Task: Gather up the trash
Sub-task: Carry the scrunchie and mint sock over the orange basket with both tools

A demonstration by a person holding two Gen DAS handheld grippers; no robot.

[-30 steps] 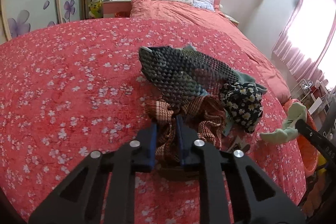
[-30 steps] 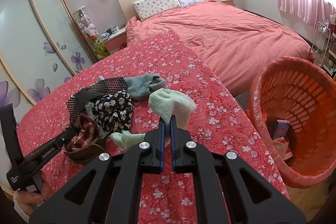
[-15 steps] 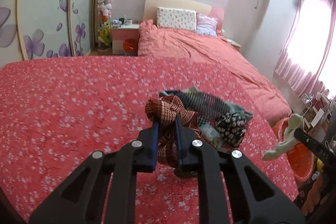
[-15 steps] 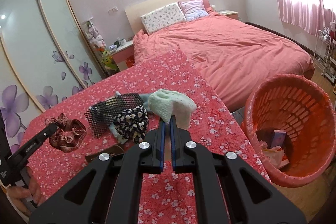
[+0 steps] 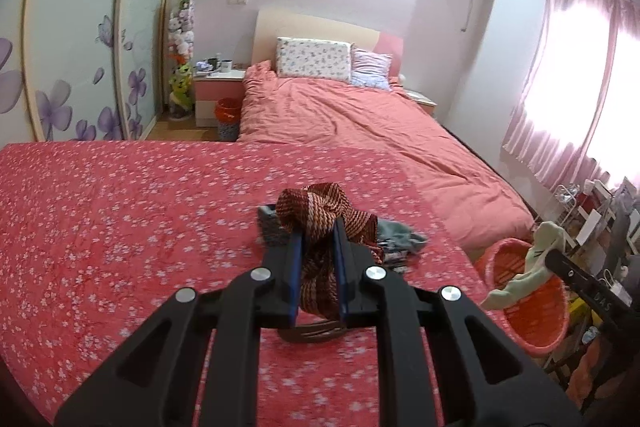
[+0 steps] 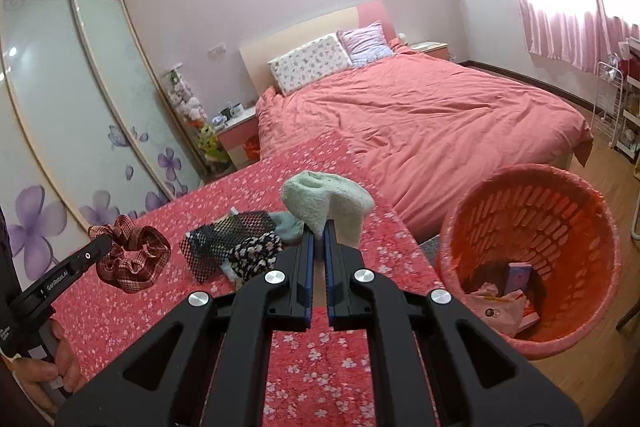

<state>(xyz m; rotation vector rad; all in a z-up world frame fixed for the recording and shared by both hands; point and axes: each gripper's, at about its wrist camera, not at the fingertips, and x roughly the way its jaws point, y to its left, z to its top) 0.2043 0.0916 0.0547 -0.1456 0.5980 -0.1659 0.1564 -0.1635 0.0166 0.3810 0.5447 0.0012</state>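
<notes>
My left gripper is shut on a brown-red checked scrunchie, held up above the red flowered table. From the right wrist view the same scrunchie hangs at the left gripper's tip. My right gripper is shut on a pale green sock, lifted off the table; in the left wrist view that sock dangles over the orange basket. A dark mesh cloth, a black flowered piece and a blue-grey sock lie in a heap on the table.
The orange slatted basket stands on the wooden floor right of the table, with wrappers and a small box at its bottom. A brown hair clip lies under my left gripper. Behind the table stands a bed; a sliding wardrobe is at the left.
Both grippers have risen. The left one lifted the scrunchie off the heap and up into the air; the right one carried the green sock higher, nearer the basket.
</notes>
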